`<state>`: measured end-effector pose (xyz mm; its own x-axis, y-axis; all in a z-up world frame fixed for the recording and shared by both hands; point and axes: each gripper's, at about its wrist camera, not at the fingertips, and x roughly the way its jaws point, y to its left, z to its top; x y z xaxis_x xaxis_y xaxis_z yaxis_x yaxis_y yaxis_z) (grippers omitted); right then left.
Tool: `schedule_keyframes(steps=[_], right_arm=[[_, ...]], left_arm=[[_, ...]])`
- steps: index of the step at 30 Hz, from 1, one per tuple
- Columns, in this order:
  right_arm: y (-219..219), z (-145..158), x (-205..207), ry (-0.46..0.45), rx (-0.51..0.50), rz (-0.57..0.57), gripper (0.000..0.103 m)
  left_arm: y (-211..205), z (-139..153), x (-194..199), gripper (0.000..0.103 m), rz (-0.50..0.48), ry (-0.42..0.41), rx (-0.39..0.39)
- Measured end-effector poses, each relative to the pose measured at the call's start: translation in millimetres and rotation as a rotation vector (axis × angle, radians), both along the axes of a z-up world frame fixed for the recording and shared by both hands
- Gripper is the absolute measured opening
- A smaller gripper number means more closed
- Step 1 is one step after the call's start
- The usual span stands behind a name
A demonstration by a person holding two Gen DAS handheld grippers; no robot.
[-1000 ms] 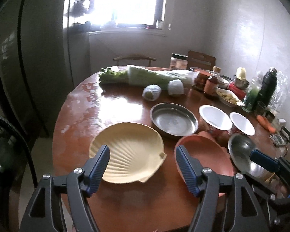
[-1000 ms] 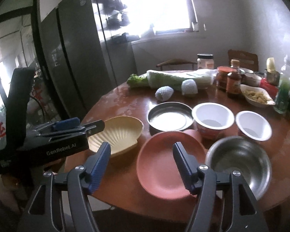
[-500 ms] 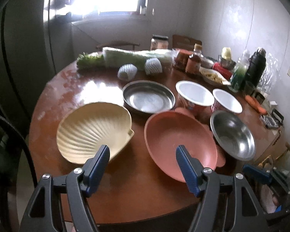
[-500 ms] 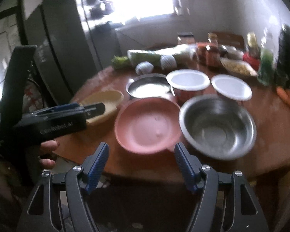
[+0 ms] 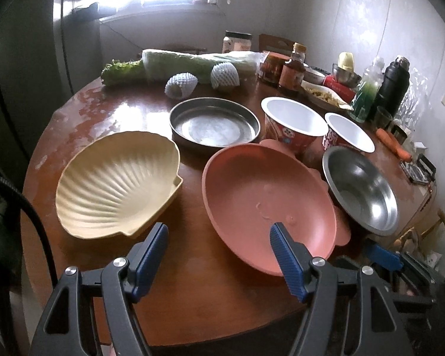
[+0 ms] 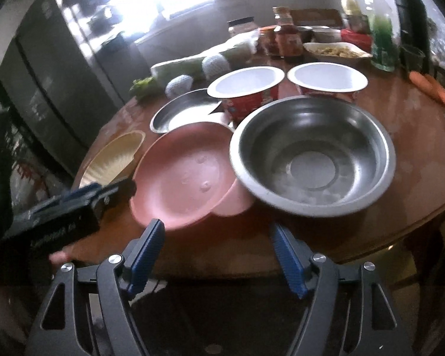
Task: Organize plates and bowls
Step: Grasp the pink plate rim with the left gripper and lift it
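Left wrist: left gripper [image 5: 218,238] open, empty; pink plate [image 5: 264,195] just ahead. Right gripper [image 6: 216,237] opening, empty.

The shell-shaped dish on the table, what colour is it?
The shell-shaped dish is pale cream yellow with fan ribs; the left wrist view shows it best.

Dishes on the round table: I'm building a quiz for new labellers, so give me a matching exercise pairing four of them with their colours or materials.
Column one:
1. shell-shaped dish
2. wide shallow plate
3. deep bowl
4. paper cup

Column two:
A. bare steel
B. red outside, white inside
C. cream yellow
D. salmon pink

Pairs: 1-C, 2-D, 3-A, 4-B.
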<state>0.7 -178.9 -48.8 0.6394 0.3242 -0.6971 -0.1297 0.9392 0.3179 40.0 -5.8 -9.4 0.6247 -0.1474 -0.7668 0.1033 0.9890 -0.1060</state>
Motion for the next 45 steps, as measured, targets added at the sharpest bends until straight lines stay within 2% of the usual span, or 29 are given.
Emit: schedule_keyframes(steps=[5, 12, 15, 17, 18, 31, 38, 45], right_arm=[[1.2, -2.8, 8.8, -0.013, -0.003, -0.027, 0.075], [3.0, -12.2, 19.6, -0.009, -0.015, -0.023, 0.054], [5.5, -11.1, 18.9, -0.034, -0.032, -0.016, 0.050], [6.7, -11.4, 18.7, -0.037, -0.035, -0.010, 0.048], [7.0, -11.3, 19.0, -0.038, -0.033, -0.006, 0.047], [16.9, -3.6, 9.1, -0.038, -0.029, 0.031, 0.047], [39.2, 13.3, -2.3, -0.090, -0.053, 0.090, 0.047], [69.6, 31.1, 2.4, -0.127, -0.062, 0.153, 0.047]], left_arm=[[-4.8, -8.3, 5.0, 0.070, -0.008, 0.020, 0.003], [-10.0, -19.7, 13.6, 0.069, -0.005, 0.048, 0.009], [-14.0, -24.9, 16.1, 0.057, -0.020, 0.065, 0.001], [-17.6, -28.1, 16.1, 0.045, -0.030, 0.077, -0.004], [-18.8, -28.7, 15.0, 0.045, -0.030, 0.075, 0.003], [-4.2, -13.5, -9.8, 0.043, -0.006, 0.036, 0.012], [18.6, 6.9, -30.3, 0.043, 0.042, -0.015, 0.015], [47.7, 21.8, -34.4, 0.043, 0.116, -0.056, -0.003]])
